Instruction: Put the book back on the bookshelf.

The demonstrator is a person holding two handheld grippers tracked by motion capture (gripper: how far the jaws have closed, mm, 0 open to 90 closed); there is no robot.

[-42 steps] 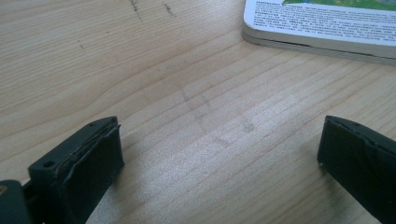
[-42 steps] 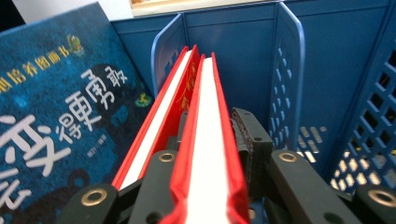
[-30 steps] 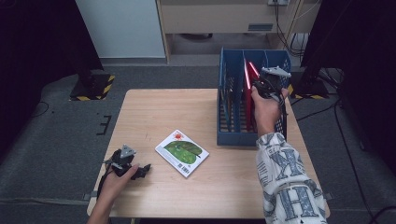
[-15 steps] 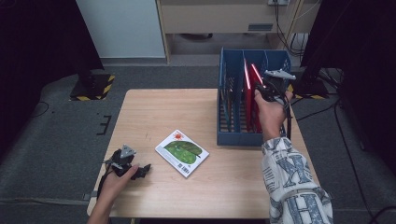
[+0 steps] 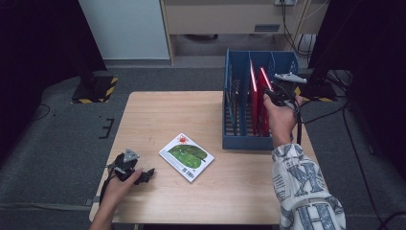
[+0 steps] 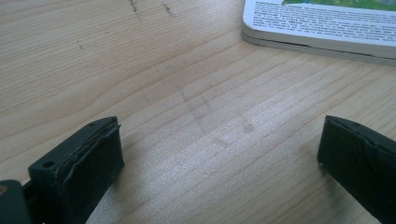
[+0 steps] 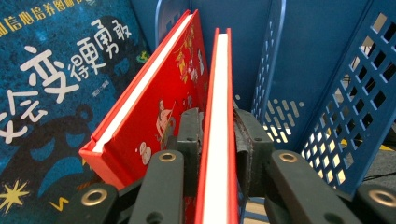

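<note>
Right gripper [image 5: 274, 94] lower now (red book [image 7: 217, 116] upright)

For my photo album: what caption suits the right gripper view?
Right tongs shut on a red book standing in a blue rack.

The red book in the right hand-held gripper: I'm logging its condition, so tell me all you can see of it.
The thin red hardcover book has a glossy red cover and white page edges. It stands upright on edge in the blue slotted plastic rack at the wooden table's right side, next to a second red book that leans away from it. The right hand-held gripper is shut on it, one pad on each cover. No damage shows.
</note>
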